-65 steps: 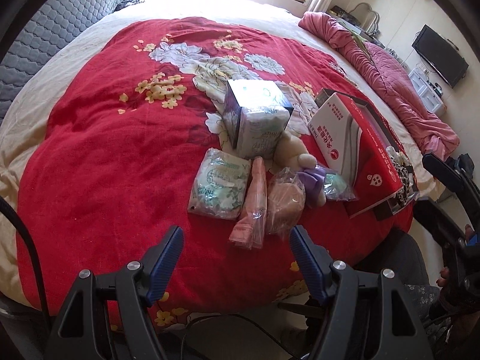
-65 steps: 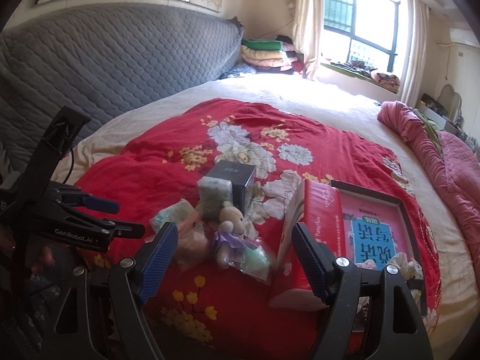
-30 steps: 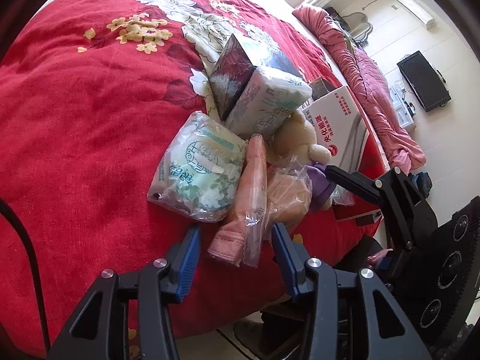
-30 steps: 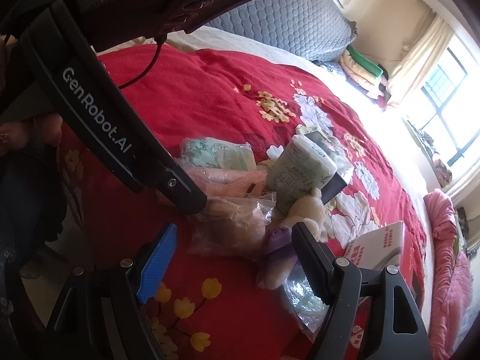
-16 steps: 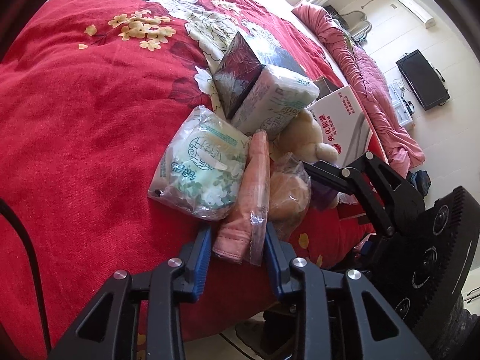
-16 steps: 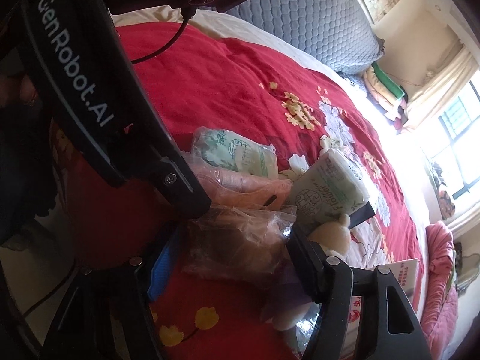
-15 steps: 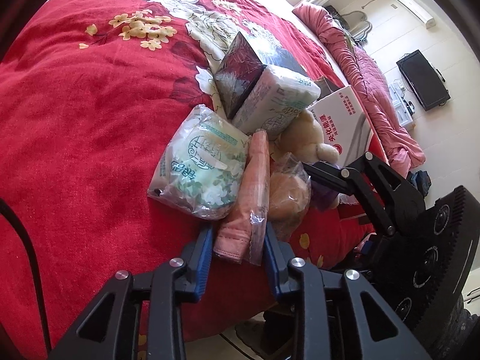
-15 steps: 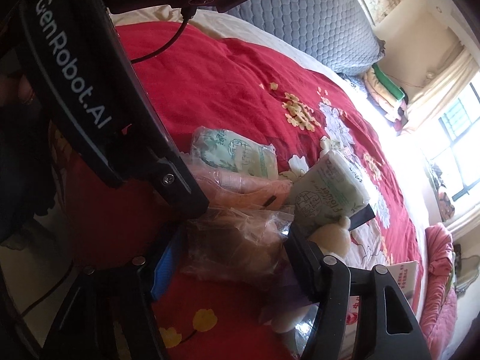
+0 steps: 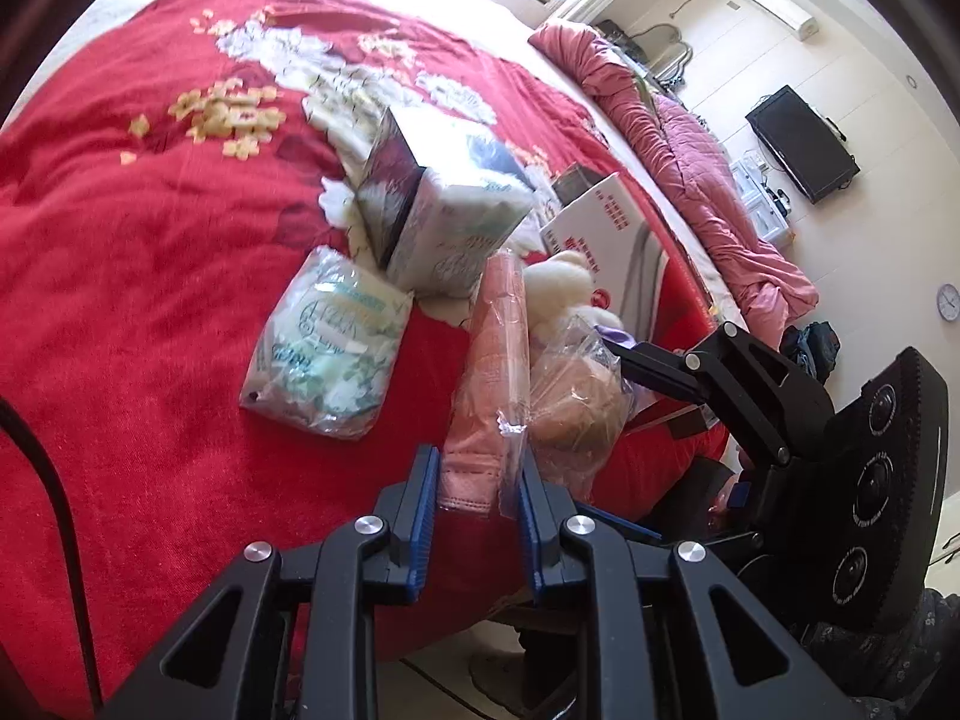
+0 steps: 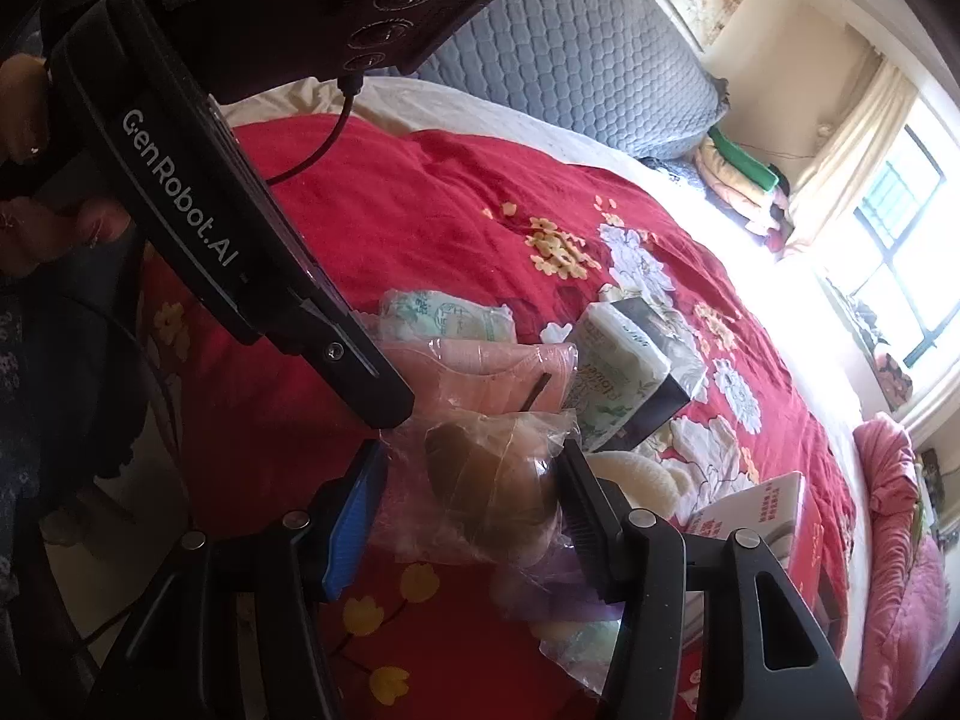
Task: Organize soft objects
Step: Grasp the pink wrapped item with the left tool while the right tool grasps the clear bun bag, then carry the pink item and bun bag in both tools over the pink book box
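1. Left gripper (image 9: 474, 498) clamped on the near end of a pink cloth roll in clear wrap (image 9: 495, 372), blue pads pressed against both sides of it
2. Pink roll lifted at the near end, its far end pointing toward a white tissue pack (image 9: 462, 240) and a dark box (image 9: 390, 192) on the red bedspread (image 9: 150, 252)
3. Right gripper (image 10: 474, 492) closed around a brown soft item in a crinkled clear bag (image 10: 486, 480), fingers pressing the plastic on both sides
4. Same brown bag seen in the left view just right of the pink roll, touching it (image 9: 576, 396)
5. Green-and-white packet of tissues (image 9: 330, 354) lying flat on the bedspread, just left of the pink roll
6. Cream plush toy (image 9: 558, 282) behind the brown bag, beside a white-and-red box (image 9: 612, 240)
7. In the right view, pink roll (image 10: 498, 372) just beyond the brown bag, tissue packet (image 10: 444, 315) farther back, white tissue pack (image 10: 612, 372) leaning on the dark box (image 10: 666, 348)
8. Plush toy (image 10: 630, 480) partly hidden behind the right finger
9. Pink quilt (image 9: 690, 144) bunched along the far edge of the bed
10. Grey padded headboard (image 10: 570, 60) behind the bed in the right view
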The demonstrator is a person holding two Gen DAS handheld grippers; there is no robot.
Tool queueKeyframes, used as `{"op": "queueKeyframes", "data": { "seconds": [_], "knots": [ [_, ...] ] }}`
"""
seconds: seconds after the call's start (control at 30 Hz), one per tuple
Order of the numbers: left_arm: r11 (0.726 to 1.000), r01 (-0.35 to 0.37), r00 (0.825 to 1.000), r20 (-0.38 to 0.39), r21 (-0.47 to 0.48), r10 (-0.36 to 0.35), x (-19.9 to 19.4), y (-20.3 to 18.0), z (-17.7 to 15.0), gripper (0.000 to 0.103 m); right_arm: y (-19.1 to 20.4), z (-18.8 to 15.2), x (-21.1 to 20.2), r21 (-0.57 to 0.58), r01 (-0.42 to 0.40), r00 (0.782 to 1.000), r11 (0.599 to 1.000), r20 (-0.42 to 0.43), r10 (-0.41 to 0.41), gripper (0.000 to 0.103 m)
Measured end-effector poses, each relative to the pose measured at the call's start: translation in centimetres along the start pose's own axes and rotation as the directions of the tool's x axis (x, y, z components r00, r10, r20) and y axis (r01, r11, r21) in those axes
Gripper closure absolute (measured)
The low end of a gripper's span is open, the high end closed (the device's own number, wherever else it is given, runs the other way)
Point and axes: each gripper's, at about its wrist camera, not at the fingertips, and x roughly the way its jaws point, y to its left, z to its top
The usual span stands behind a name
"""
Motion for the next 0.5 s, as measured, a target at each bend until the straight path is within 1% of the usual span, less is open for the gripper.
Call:
{"op": "queueKeyframes", "data": {
  "seconds": [0.2, 0.33, 0.43, 0.5],
  "knots": [
    [1.000, -0.004, 0.999, 0.040, -0.023, 0.005, -0.6, -0.4, -0.1, 0.079, -0.2, -0.1, -1.0, 0.034, 0.014, 1.000, 0.999, 0.025, -0.015, 0.044],
    [0.999, -0.023, 0.998, 0.065, -0.049, 0.027, -1.2, 0.0, 0.0, 0.079, 1.1, -0.3, -2.2, 0.024, 0.013, 1.000, 1.000, 0.018, -0.013, 0.045],
    [0.997, -0.033, 0.996, 0.079, -0.070, 0.038, -1.4, 0.4, 0.1, 0.079, 1.1, -0.1, -2.4, 0.023, 0.033, 0.999, 0.999, 0.016, -0.033, 0.045],
    [0.997, -0.041, 0.995, 0.088, -0.070, 0.047, -1.7, 0.4, 0.0, 0.079, 1.0, -0.1, -3.0, 0.035, 0.051, 0.998, 0.998, 0.031, -0.052, 0.045]
  ]
}}
